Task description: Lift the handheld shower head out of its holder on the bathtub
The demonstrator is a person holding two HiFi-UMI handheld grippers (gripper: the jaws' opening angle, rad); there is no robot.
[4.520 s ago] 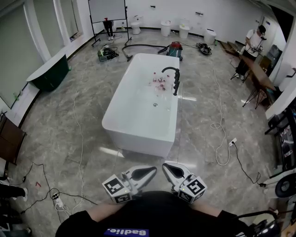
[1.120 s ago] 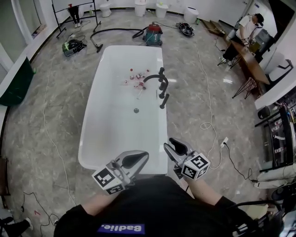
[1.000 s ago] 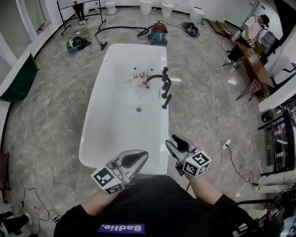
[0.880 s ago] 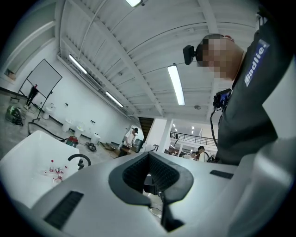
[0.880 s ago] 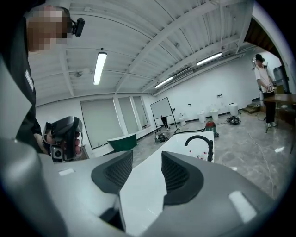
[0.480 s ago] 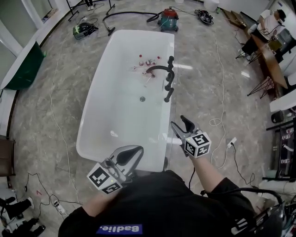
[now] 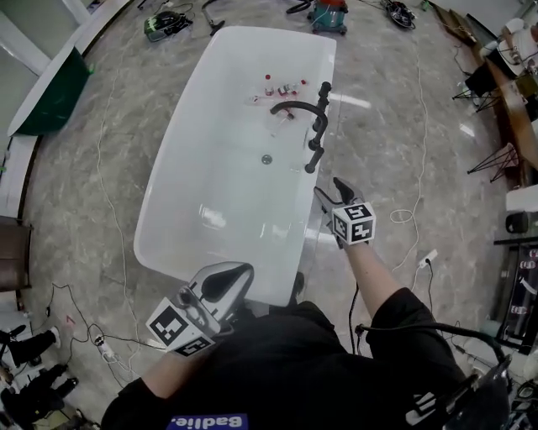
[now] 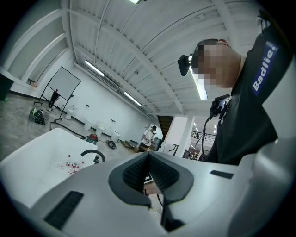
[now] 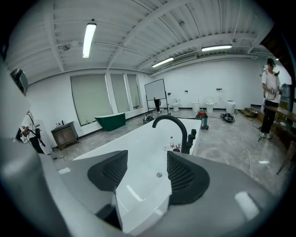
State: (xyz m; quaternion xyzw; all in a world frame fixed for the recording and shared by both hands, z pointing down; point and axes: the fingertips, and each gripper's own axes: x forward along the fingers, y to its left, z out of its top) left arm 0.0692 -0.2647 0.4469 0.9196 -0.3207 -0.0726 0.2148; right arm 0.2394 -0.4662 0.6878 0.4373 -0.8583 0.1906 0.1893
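Note:
The white bathtub (image 7: pixel 168 210) lies ahead, with a black arched faucet (image 7: pixel 294 107) on its right rim. The black handheld shower head (image 7: pixel 313 159) stands slanted in its holder just nearer on that rim. My right gripper (image 7: pixel 330 191) hangs close in front of it, apart from it; its jaws have just been opening, with nothing between them. In the right gripper view the gripper (image 9: pixel 145 171) is open; the faucet (image 9: pixel 173 122) and black fittings (image 9: pixel 190 136) rise beyond its pads. My left gripper (image 7: pixel 244 270) stays low near my body, and in its own view the gripper (image 8: pixel 149 155) is shut and empty.
Several small bottles (image 7: pixel 282 88) lie in the tub's far end, beyond the drain (image 7: pixel 266 159). Cables (image 7: pixel 412 210) trail over the floor to the right. A vacuum cleaner (image 7: pixel 329 13) and a green tub (image 7: pixel 50 92) stand farther off. A person (image 9: pixel 269 92) stands at the far right.
The tub has come nearer in view. My right gripper has reached forward toward the tub's right rim and its jaws have spread. The left gripper has dropped back toward the lower left.

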